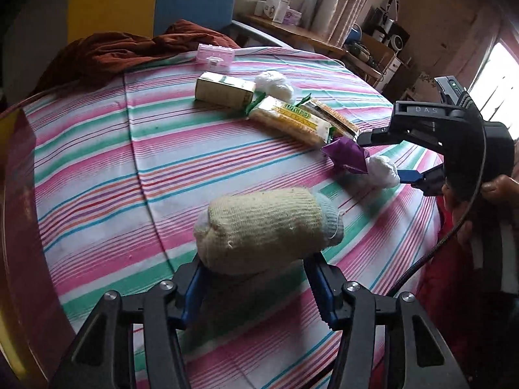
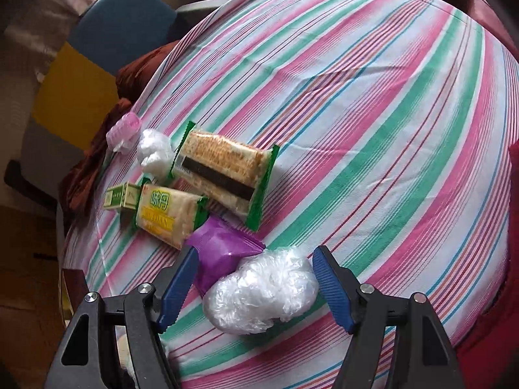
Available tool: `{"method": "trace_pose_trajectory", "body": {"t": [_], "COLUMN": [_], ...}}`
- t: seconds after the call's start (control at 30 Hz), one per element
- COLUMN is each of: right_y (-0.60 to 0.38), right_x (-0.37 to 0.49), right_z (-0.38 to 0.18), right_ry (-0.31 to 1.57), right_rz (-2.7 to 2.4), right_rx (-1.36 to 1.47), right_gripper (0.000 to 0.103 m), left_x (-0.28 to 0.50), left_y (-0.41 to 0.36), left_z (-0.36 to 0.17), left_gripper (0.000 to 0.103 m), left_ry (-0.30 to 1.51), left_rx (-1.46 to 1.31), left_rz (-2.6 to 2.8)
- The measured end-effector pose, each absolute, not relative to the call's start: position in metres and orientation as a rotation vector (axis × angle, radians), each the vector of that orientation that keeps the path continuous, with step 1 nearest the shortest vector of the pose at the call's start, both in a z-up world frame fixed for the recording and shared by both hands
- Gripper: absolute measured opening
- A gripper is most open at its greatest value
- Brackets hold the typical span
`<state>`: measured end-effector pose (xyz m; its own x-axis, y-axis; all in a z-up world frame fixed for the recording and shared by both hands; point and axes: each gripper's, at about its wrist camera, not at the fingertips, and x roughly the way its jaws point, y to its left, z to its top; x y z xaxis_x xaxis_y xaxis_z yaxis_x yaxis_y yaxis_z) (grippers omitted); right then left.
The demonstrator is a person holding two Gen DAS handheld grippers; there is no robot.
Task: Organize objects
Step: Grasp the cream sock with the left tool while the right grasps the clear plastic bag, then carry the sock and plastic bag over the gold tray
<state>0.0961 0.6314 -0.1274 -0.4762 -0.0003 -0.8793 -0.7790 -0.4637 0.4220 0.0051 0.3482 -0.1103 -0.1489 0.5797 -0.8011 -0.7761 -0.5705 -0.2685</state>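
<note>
My left gripper is shut on a rolled yellow-and-blue sock bundle, held over the striped tablecloth. My right gripper is open, its blue pads either side of a clear plastic wad, not touching it; it also shows in the left wrist view. A purple packet lies against the wad. Two cracker packs, a small green box, a second plastic wad and a pink clip lie in a row beyond.
A dark red cloth is heaped at the table's far edge. A blue and yellow chair back stands behind it. A shelf with boxes and electronics runs along the wall.
</note>
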Motion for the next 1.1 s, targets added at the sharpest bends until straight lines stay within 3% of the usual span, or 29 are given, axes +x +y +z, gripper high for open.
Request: {"method": "trace_pose_trajectory", "body": {"t": [0.2, 0.3, 0.47, 0.57, 0.63, 0.87, 0.97, 1.1], "right_y": [0.629, 0.626, 0.622, 0.621, 0.622, 0.616, 0.605, 0.590], "right_x": [0.094, 0.090, 0.087, 0.086, 0.090, 0.095, 0.093, 0.086], "right_z": [-0.127, -0.127, -0.122, -0.123, -0.122, -0.122, -0.120, -0.125], "right_ry": [1.192, 1.223, 1.219, 1.221, 1.203, 1.166, 1.108, 1.025], "right_rz": [1.996, 2.036, 2.079, 2.065, 2.035, 1.995, 2.011, 1.996], "right_rx": [-1.199, -1.198, -1.184, -1.194, -1.193, -1.218, -1.258, -1.360], "right_gripper": [0.073, 0.051, 0.038, 0.040, 0.049, 0.060, 0.077, 0.077], "left_x": [0.000, -0.001, 0.001, 0.001, 0.001, 0.001, 0.000, 0.000], "left_y": [0.348, 0.347, 0.346, 0.345, 0.345, 0.342, 0.342, 0.341], "left_z": [-0.111, -0.111, -0.111, -0.111, -0.110, -0.110, -0.111, -0.110], "left_gripper": [0.059, 0.059, 0.058, 0.058, 0.058, 0.058, 0.058, 0.057], "left_ry": [0.234, 0.231, 0.245, 0.244, 0.248, 0.260, 0.260, 0.262], "left_rx": [-1.171, -1.173, -1.166, -1.170, -1.170, -1.170, -1.173, -1.173], "left_rz": [1.863, 1.863, 1.868, 1.874, 1.883, 1.890, 1.886, 1.890]}}
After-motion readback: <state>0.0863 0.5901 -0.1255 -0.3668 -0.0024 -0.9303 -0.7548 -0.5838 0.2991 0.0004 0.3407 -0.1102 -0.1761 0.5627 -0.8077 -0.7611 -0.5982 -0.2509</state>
